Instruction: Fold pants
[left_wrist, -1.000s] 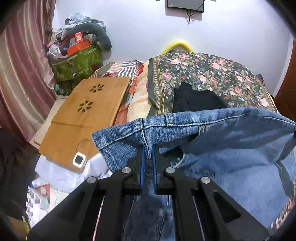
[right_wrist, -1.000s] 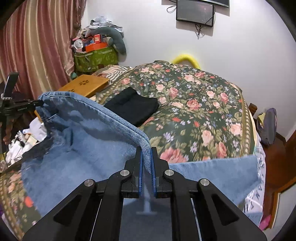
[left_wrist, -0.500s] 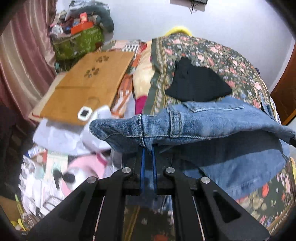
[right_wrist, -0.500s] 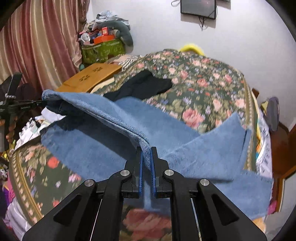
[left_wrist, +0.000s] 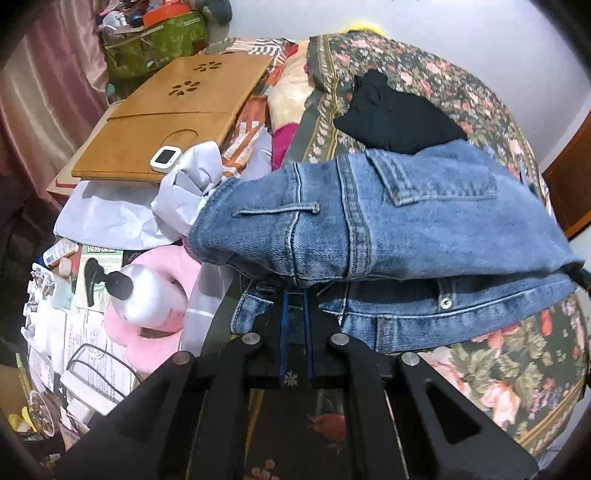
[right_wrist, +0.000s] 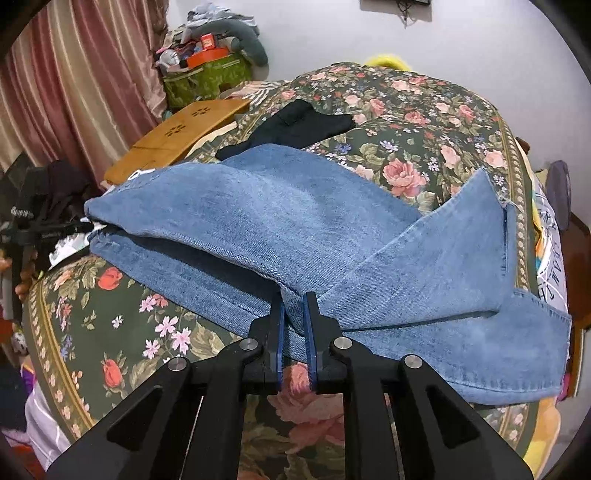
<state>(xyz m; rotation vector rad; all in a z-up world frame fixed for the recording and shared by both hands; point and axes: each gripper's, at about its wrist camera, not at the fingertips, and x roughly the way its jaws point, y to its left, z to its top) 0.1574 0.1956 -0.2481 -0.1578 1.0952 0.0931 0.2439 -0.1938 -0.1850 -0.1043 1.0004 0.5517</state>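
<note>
The blue jeans (left_wrist: 369, 221) lie folded lengthwise on the floral bedspread (right_wrist: 424, 147). In the left wrist view my left gripper (left_wrist: 295, 295) is shut on the waistband end, with the back pocket and belt loop on top. In the right wrist view the jeans (right_wrist: 280, 221) stretch from the waist at left to the hems at right. My right gripper (right_wrist: 293, 302) is shut on the near folded edge of the legs, low over the bed.
A folded black garment (right_wrist: 295, 127) lies on the bed behind the jeans. A wooden lap desk (left_wrist: 177, 110) with a small white device, white cloth and a pink pillow with a pump bottle (left_wrist: 144, 291) crowd the left side. Curtains (right_wrist: 74, 92) hang left.
Both grippers have come down and toward me with the jeans. The top layer has dropped over the lower one, and the jeans now rest near the front of the bed.
</note>
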